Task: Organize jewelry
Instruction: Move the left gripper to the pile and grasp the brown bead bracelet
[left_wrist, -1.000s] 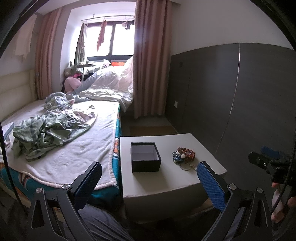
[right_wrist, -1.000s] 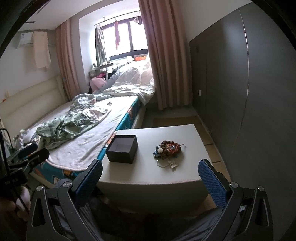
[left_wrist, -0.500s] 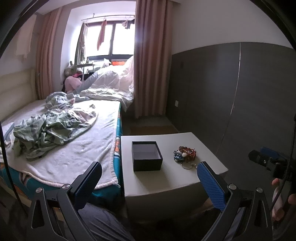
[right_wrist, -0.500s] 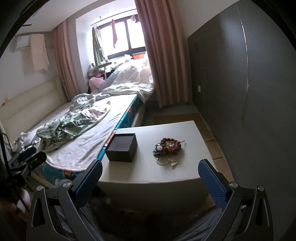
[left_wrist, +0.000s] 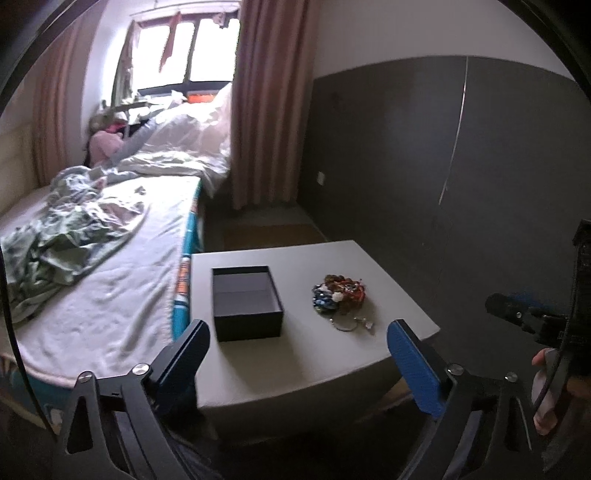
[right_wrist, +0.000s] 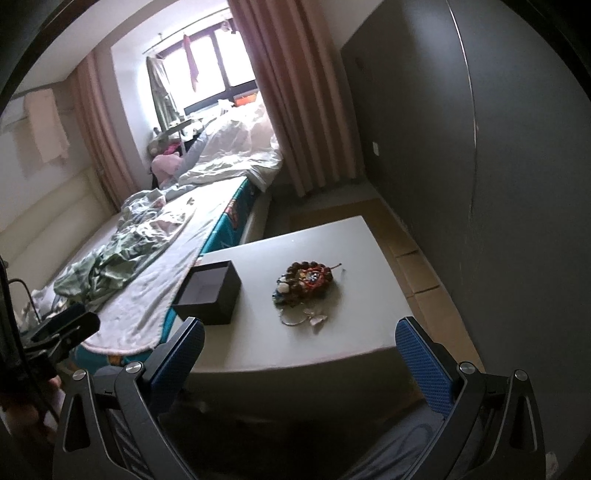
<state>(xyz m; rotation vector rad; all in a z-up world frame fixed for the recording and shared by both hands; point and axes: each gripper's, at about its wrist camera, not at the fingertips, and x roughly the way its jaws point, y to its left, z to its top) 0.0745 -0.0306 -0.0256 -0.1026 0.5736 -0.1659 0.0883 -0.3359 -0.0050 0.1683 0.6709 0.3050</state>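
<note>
An open black box (left_wrist: 247, 301) (right_wrist: 208, 291), empty inside, sits on the left part of a small white table (left_wrist: 295, 373) (right_wrist: 343, 343). To its right lies a pile of beaded jewelry (left_wrist: 339, 295) (right_wrist: 306, 280), with a thin ring and a pale charm (left_wrist: 349, 324) (right_wrist: 301, 317) at its near edge. My left gripper (left_wrist: 297, 328) hovers over the table's near edge; its jaws are closing with nothing between them. My right gripper (right_wrist: 300, 323) is open and empty, in front of the jewelry and short of it.
A bed (left_wrist: 110, 295) with rumpled bedding runs along the table's left side. A dark wall panel (left_wrist: 443, 166) stands to the right, beige curtains (left_wrist: 266, 110) and a window behind. A person's hand (left_wrist: 546, 391) shows at the right edge of the left wrist view.
Both grippers have moved toward the table and tipped downward, so the box and jewelry look nearer. The right wrist view has rolled.
</note>
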